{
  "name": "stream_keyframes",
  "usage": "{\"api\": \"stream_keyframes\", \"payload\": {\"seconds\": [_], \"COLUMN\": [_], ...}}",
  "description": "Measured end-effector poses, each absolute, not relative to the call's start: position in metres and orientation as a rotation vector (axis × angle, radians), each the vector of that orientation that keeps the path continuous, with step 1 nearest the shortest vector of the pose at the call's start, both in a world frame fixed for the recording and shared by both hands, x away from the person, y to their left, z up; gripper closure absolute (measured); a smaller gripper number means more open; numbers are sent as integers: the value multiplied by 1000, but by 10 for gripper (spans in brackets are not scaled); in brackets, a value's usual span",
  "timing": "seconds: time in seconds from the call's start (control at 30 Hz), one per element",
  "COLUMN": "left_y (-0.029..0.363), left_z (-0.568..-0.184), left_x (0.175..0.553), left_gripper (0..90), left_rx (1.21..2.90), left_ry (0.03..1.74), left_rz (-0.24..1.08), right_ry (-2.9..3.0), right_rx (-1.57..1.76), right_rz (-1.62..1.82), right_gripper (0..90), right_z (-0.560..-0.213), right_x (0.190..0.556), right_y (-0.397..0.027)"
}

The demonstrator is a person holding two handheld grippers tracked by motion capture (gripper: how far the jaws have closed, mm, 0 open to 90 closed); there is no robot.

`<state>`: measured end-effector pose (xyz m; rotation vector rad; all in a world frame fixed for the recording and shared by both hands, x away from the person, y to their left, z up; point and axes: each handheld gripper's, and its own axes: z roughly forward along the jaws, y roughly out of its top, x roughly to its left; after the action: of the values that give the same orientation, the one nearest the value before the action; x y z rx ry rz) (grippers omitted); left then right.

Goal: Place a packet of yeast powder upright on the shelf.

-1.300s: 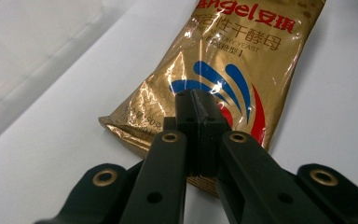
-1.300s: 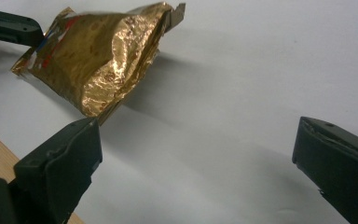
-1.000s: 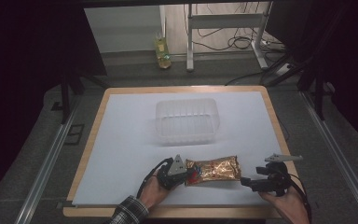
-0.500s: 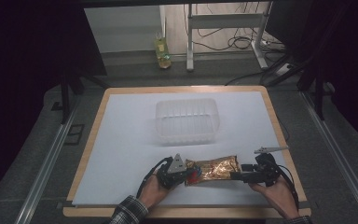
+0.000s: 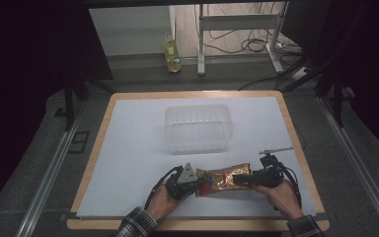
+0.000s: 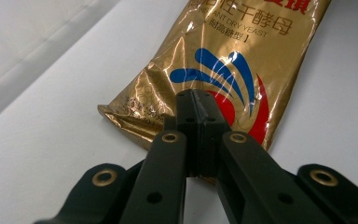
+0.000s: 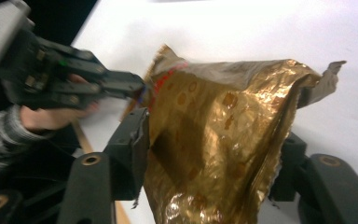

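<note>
A gold foil yeast packet [image 5: 224, 178] lies near the table's front edge. My left gripper [image 5: 197, 185] is shut on its left end. In the left gripper view the closed jaws pinch the sealed edge [image 6: 193, 95] below the packet's [image 6: 242, 51] blue and red swirl. My right gripper [image 5: 247, 178] is at the packet's right end. In the right gripper view its jaws stand wide apart on either side of the crumpled torn end of the packet [image 7: 223, 116], which fills the gap between them. The left gripper [image 7: 140, 87] shows beyond, held by a hand in a plaid sleeve.
A clear plastic tub [image 5: 198, 127] stands mid-table, just behind the packet. The white sheet [image 5: 128, 148] covers a wood-rimmed table [image 5: 296, 148]. A yellow bottle [image 5: 171, 54] stands on the floor beyond the table's far edge.
My right gripper has moved left from the table's right side up to the packet's right end, jaws now around it. The left gripper has kept its hold in place.
</note>
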<state>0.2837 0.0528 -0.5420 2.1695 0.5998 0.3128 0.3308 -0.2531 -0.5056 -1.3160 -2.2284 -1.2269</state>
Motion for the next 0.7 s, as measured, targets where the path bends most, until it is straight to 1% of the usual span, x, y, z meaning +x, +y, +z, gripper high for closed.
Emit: {"api": "stream_keyframes", "payload": {"seconds": [0.2, 0.37, 0.53, 0.57, 0.6, 0.7], "left_y": [53, 53, 56, 57, 57, 58], "left_z": [-542, -542, -542, -541, -541, -541], "left_x": [284, 283, 283, 284, 284, 282], "left_gripper": [896, 893, 790, 736, 736, 644], "left_rx": [2173, 2160, 2134, 2129, 2123, 2121], "left_ry": [601, 599, 626, 628, 631, 609], "left_rz": [314, 321, 322, 321, 322, 345], "right_ry": [-2205, -2122, -2077, -2090, -2090, -2115], "right_rx": [-1295, -1300, -1299, -1295, -1295, -1286], "right_rz": [-1242, -1271, -1292, -1294, -1294, -1297], "right_gripper": [527, 660, 707, 714, 714, 717], "right_z": [-502, -499, -498, -495, -495, -489], "right_x": [334, 336, 337, 337, 337, 336], "right_y": [-244, -246, -249, -249, -249, -248]}}
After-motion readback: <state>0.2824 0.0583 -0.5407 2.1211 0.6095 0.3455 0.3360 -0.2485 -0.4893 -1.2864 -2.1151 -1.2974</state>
